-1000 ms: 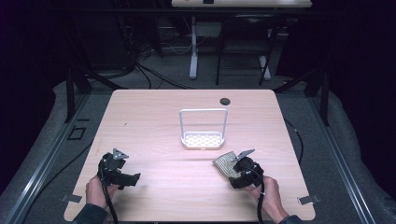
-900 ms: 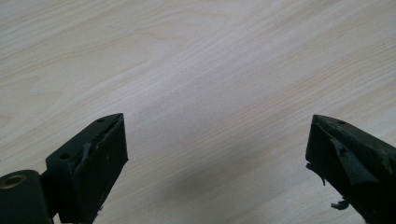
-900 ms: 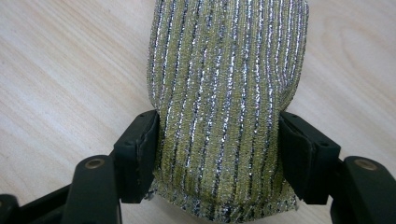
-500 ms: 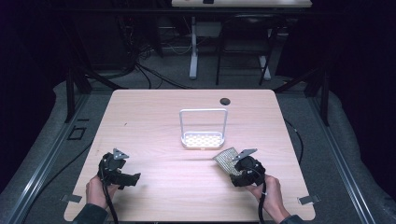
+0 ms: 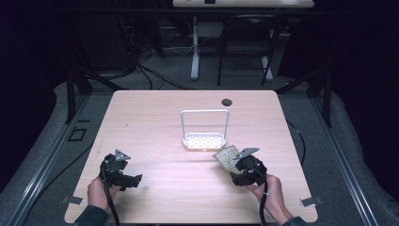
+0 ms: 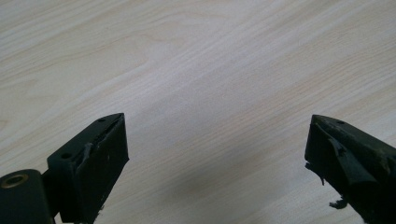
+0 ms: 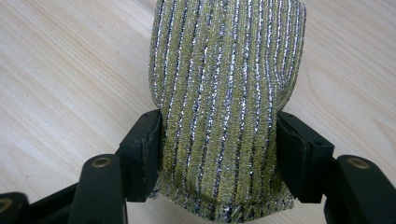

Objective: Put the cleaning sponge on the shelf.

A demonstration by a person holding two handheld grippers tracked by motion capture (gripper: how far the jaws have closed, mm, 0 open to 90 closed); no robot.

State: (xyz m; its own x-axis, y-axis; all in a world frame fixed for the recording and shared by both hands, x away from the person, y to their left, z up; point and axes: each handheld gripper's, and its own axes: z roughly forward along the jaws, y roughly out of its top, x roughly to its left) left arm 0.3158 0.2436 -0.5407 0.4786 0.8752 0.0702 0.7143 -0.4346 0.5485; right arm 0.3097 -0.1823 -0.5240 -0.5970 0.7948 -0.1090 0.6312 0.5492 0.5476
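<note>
Scrub pad (image 7: 227, 98) is pinched between your right gripper (image 5: 235, 165) jaws, long axis pointing forward off the table (image 5: 155, 117). White rack (image 5: 205, 129) sits just ahead-left of it, nearer your right. Left gripper (image 5: 134, 180): jaws spread, holding nothing.

Glittery rough striped scouring pad (image 7: 226, 93), matt pale wood-grain table (image 6: 196, 70)

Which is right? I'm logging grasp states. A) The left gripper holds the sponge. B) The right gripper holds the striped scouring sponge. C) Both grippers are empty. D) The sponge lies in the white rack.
B: the right gripper has its jaws pressed on both sides of the striped scouring sponge.
</note>
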